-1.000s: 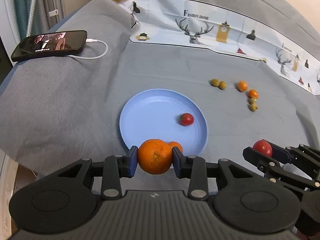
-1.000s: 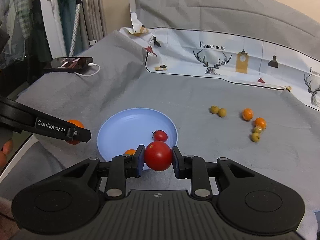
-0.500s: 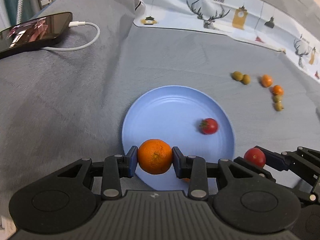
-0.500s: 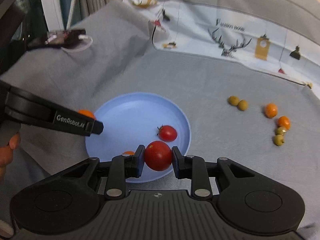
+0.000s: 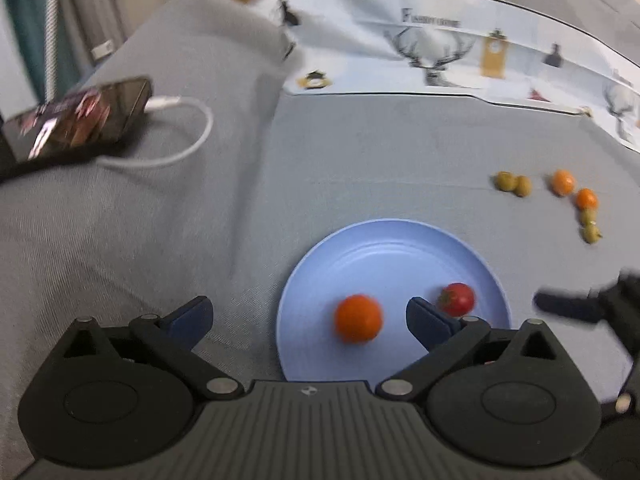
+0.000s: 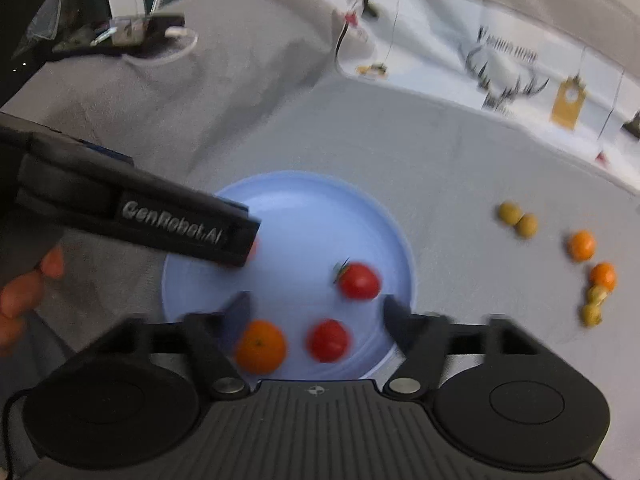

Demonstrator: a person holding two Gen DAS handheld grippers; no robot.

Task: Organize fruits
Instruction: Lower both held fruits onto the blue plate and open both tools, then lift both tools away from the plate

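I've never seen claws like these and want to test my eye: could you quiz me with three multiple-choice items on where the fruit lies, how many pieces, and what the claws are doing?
1. Where does the round light-blue plate lie?
A. grey cloth
B. wooden floor
C. metal tray

2. How many red tomatoes lie on it?
A. none
B. two
C. five

3. How do the right claw and left claw stand?
A. both shut on fruit
B. both open
C. one shut

Answers: 1 A, grey cloth surrounds the plate; 2 B, one stemmed red tomato, one plain, beside the orange mandarin; 3 B, fingers spread, nothing held.
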